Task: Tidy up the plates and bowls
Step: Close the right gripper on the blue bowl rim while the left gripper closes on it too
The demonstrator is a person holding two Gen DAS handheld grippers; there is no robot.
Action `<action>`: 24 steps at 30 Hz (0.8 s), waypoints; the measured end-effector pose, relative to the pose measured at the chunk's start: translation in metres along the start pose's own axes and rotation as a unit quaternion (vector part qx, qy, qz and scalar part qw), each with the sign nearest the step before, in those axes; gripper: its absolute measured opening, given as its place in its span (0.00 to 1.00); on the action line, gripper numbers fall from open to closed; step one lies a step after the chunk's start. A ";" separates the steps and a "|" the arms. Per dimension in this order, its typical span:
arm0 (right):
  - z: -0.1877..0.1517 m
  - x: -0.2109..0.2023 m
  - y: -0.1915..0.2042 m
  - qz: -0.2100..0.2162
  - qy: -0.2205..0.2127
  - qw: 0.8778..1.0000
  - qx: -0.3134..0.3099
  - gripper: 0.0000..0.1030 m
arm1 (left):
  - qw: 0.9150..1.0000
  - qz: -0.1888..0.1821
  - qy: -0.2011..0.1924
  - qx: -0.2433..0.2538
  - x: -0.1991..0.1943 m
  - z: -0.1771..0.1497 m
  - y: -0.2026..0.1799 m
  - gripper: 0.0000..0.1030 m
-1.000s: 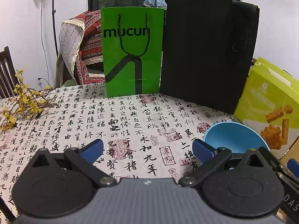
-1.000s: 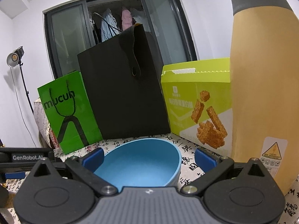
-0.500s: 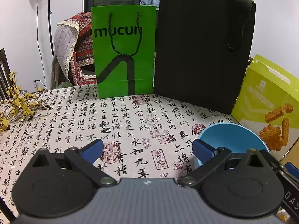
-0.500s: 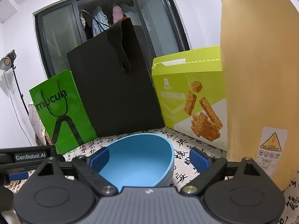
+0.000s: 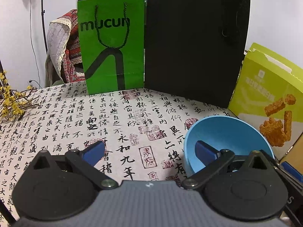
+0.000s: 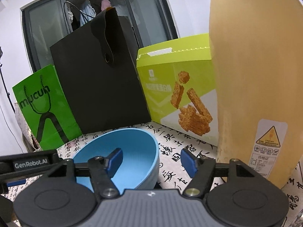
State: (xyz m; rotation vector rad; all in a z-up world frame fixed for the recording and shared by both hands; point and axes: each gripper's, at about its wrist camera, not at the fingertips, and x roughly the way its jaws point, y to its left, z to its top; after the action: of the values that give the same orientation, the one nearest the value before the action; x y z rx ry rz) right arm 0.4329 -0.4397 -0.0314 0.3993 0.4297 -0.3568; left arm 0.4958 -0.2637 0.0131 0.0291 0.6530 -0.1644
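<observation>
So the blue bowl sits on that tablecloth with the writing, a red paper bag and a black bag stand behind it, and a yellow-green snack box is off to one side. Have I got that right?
Nearly. The paper bag beside the black bag is green, not red; both wrist views show it. The rest holds: the blue bowl sits on the tablecloth with the writing, and the yellow-green snack box stands to one side.

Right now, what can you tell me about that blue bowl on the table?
The blue bowl is round, deep, plain and matte, plastic by its look, and seems empty. It sits on the calligraphy tablecloth in front of the black bag, apparently tipped toward the camera. The right gripper straddles its right wall, one pad inside, one outside, jaws closing but not yet pressing.
</observation>
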 end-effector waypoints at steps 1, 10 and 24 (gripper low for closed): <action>-0.001 0.001 0.001 -0.003 0.001 1.000 -0.002 0.61 | 1.000 0.001 0.001 0.000 0.001 0.000 -0.001 1.00; -0.004 0.012 0.004 -0.012 0.021 1.000 -0.012 0.48 | 1.000 -0.001 -0.003 0.011 0.007 -0.007 -0.008 1.00; -0.006 0.020 0.009 -0.011 0.034 0.999 -0.019 0.37 | 1.000 -0.012 -0.010 0.021 0.011 -0.012 -0.016 0.96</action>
State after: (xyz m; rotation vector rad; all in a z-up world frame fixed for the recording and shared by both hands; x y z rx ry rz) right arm 0.4518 -0.4346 -0.0432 0.3709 0.5069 -0.3572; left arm 0.4945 -0.2805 -0.0030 0.0606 0.6306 -0.2013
